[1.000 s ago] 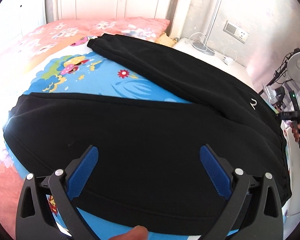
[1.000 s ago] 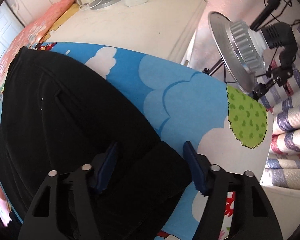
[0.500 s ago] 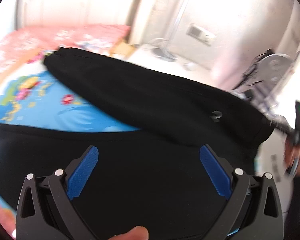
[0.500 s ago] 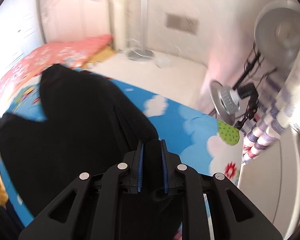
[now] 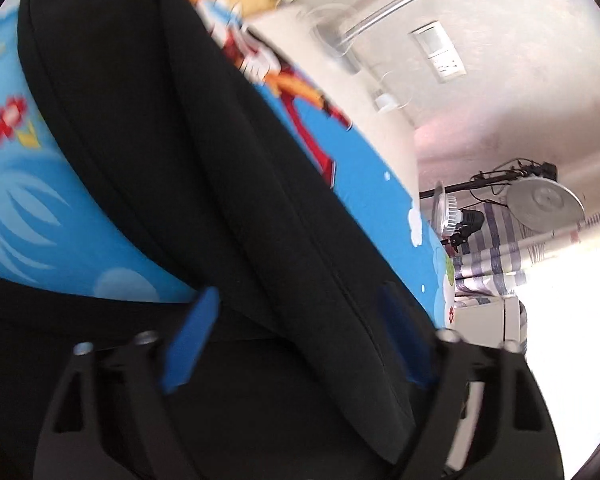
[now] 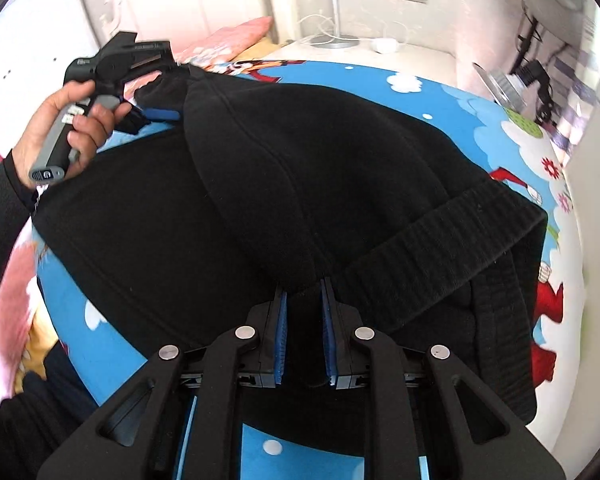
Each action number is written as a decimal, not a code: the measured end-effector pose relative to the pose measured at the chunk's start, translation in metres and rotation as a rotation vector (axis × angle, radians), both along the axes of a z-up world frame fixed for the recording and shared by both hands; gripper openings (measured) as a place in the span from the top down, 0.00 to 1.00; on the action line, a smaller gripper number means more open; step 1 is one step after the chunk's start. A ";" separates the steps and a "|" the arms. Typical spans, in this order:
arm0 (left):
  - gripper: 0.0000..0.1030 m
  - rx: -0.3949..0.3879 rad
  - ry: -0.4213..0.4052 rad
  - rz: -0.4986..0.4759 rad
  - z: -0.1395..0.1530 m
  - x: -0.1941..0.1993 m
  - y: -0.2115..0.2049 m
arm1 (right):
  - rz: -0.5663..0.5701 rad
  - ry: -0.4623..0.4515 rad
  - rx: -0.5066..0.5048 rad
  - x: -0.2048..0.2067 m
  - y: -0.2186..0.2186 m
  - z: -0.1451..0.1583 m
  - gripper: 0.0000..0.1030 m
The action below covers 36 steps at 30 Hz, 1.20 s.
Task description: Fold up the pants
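Note:
Black pants lie on a blue cartoon bed sheet, with their ribbed waistband at the right. My right gripper is shut on a fold of the pants beside the waistband, black fabric pinched between its blue pads. My left gripper, held in a hand, is at the far end of one leg. In the left wrist view that leg runs between the fingers of the left gripper. Its jaws are closing around the cloth and still stand wide.
A white bedside surface with a lamp base and cables stands behind the bed. A pink pillow lies at the head. Studio lights on stands and striped cloth are to the right of the bed.
My right gripper closed on the pants and carried that fold over the other leg. My left gripper swung from the near leg to the far leg, and its jaws have narrowed.

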<state>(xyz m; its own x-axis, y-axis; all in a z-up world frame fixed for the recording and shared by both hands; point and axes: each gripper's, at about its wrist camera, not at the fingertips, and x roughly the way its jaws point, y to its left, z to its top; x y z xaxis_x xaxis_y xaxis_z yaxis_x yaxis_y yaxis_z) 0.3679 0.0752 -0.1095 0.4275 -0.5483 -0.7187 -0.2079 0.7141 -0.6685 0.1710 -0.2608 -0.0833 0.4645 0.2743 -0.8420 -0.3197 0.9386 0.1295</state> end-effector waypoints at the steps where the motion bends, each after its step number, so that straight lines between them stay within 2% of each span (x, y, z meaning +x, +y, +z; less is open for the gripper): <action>1: 0.31 0.002 0.002 -0.015 -0.003 0.003 -0.003 | -0.004 -0.005 -0.010 -0.001 0.001 -0.001 0.83; 3: 0.31 0.070 -0.004 -0.037 -0.004 0.008 -0.015 | -0.023 -0.009 -0.016 -0.006 0.004 -0.003 0.82; 4: 0.38 0.083 -0.006 -0.046 -0.005 0.010 -0.019 | -0.028 -0.012 -0.024 -0.008 0.006 -0.004 0.81; 5: 0.48 0.096 -0.009 -0.060 -0.004 0.011 -0.024 | -0.033 -0.021 -0.045 -0.010 0.009 -0.005 0.81; 6: 0.78 0.143 -0.014 -0.061 -0.001 0.011 -0.029 | -0.037 -0.025 -0.059 -0.012 0.010 -0.007 0.81; 9: 0.90 0.228 -0.049 -0.053 0.014 -0.003 -0.033 | -0.042 -0.040 -0.104 -0.012 0.014 -0.008 0.81; 11: 0.96 0.321 -0.100 -0.046 0.032 -0.023 -0.037 | -0.051 -0.049 -0.134 -0.013 0.016 -0.005 0.81; 13: 0.96 0.388 -0.148 -0.042 0.047 -0.042 -0.041 | -0.057 -0.058 -0.153 -0.014 0.018 -0.003 0.81; 18: 0.96 0.458 -0.206 -0.040 0.062 -0.070 -0.044 | -0.077 -0.071 -0.179 -0.015 0.013 0.004 0.82; 24: 0.96 0.506 -0.242 -0.033 0.073 -0.101 -0.045 | -0.150 -0.120 -0.216 -0.016 0.002 0.028 0.83; 28: 0.96 0.504 -0.258 -0.039 0.078 -0.123 -0.047 | -0.197 -0.152 -0.223 -0.019 -0.007 0.042 0.83; 32: 0.96 0.522 -0.278 -0.049 0.082 -0.143 -0.052 | -0.215 -0.137 -0.239 -0.019 -0.011 0.035 0.83; 36: 0.96 0.532 -0.282 -0.054 0.082 -0.155 -0.057 | -0.238 -0.084 -0.244 -0.021 -0.013 0.016 0.83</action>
<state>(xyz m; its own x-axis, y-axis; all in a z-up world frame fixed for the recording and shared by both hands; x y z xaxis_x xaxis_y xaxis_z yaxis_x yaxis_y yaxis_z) 0.2127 0.0187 -0.0274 0.6231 -0.1710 -0.7632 -0.0291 0.9701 -0.2411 0.1503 -0.2740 -0.0673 0.5615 -0.0545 -0.8257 -0.0883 0.9882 -0.1252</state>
